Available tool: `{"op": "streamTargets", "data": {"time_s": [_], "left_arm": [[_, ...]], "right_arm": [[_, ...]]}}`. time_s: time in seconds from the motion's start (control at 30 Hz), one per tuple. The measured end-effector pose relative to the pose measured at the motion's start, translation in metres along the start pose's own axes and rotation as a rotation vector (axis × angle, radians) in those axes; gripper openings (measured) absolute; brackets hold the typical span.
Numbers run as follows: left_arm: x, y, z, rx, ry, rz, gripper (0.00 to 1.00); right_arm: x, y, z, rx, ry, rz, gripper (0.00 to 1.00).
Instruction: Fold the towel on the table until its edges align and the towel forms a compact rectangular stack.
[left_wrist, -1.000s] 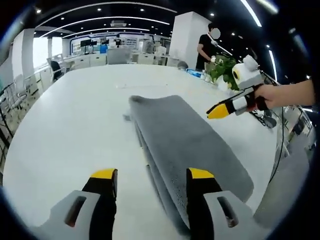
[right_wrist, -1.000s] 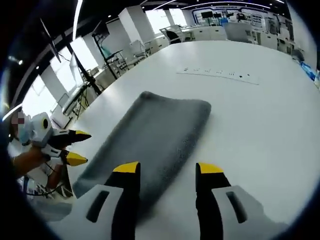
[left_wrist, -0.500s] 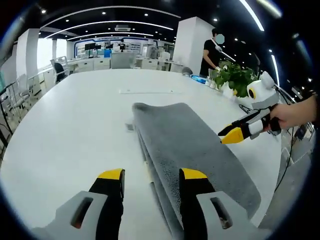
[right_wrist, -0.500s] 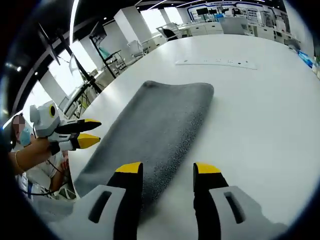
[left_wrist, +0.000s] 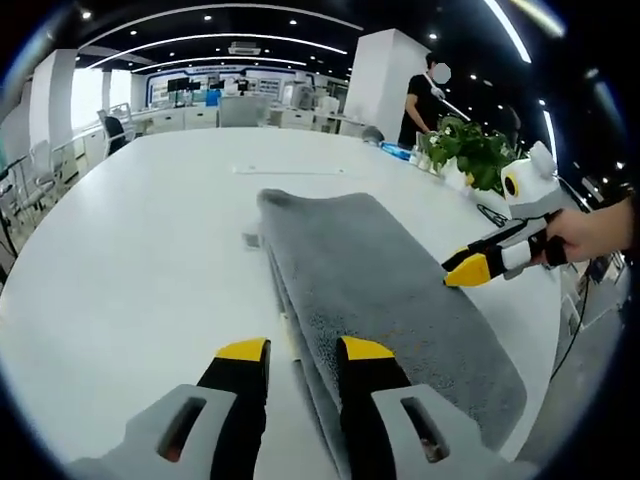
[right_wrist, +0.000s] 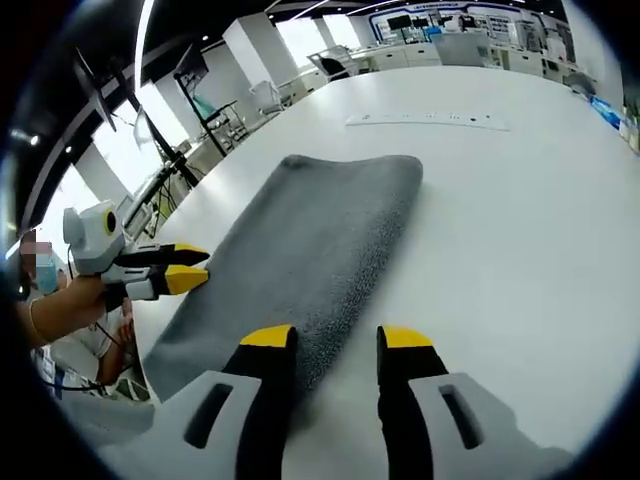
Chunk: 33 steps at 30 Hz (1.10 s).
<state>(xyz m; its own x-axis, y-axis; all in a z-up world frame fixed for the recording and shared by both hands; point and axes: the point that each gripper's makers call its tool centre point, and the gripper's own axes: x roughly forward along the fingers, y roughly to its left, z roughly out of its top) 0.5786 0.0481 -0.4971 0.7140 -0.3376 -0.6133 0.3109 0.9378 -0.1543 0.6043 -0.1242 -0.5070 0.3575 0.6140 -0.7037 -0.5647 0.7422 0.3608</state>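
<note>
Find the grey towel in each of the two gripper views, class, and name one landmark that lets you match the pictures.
Left gripper view: the towel runs from the upper middle down to the lower right, its near edge between this gripper's fingers.
Right gripper view: the towel runs from the upper middle down to the lower left, its near corner by the left finger.
Shared landmark: the long strip on the white table beyond the towel's far end.
</note>
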Motion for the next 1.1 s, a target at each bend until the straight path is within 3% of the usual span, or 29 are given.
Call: {"op": "streamTargets", "data": {"time_s": [0.27,0.3,0.37,0.5,0.63,0.8,0.87,0.93,1.1], "left_arm": [[0.004,0.001,-0.006,0.018,0.031,0.000,0.25],[0.004,-0.001,-0.005,0.023,0.029,0.001,0.25],[0.006,0.002,-0.006,0.025,0.033,-0.004,0.24],[0.010,0.002,-0.007,0.024,0.040,-0.007,0.23],[0.010,-0.005,-0.008,0.075,0.045,-0.028,0.19],[0.010,-0.006,-0.008,0.062,0.042,-0.034,0.19],[0.012,-0.002,-0.008,0.069,0.041,-0.036,0.18],[0.012,-0.006,-0.009,0.082,0.042,-0.041,0.17],[0.014,-0.009,-0.009,0.059,0.032,-0.053,0.14]], "right_arm": [[0.004,0.000,-0.006,-0.009,0.015,-0.018,0.27],[0.000,0.000,-0.007,-0.080,0.029,-0.038,0.27],[-0.002,0.008,-0.006,-0.123,0.026,-0.035,0.25],[0.007,0.004,-0.007,-0.093,0.030,-0.024,0.19],[0.007,0.003,-0.008,-0.067,0.024,-0.019,0.18],[0.007,0.002,-0.008,-0.057,0.017,-0.018,0.15],[0.002,0.011,-0.010,-0.067,0.007,-0.020,0.12],[0.008,0.006,-0.008,-0.116,-0.002,-0.025,0.10],[0.005,0.008,-0.009,-0.125,-0.010,-0.025,0.08]]}}
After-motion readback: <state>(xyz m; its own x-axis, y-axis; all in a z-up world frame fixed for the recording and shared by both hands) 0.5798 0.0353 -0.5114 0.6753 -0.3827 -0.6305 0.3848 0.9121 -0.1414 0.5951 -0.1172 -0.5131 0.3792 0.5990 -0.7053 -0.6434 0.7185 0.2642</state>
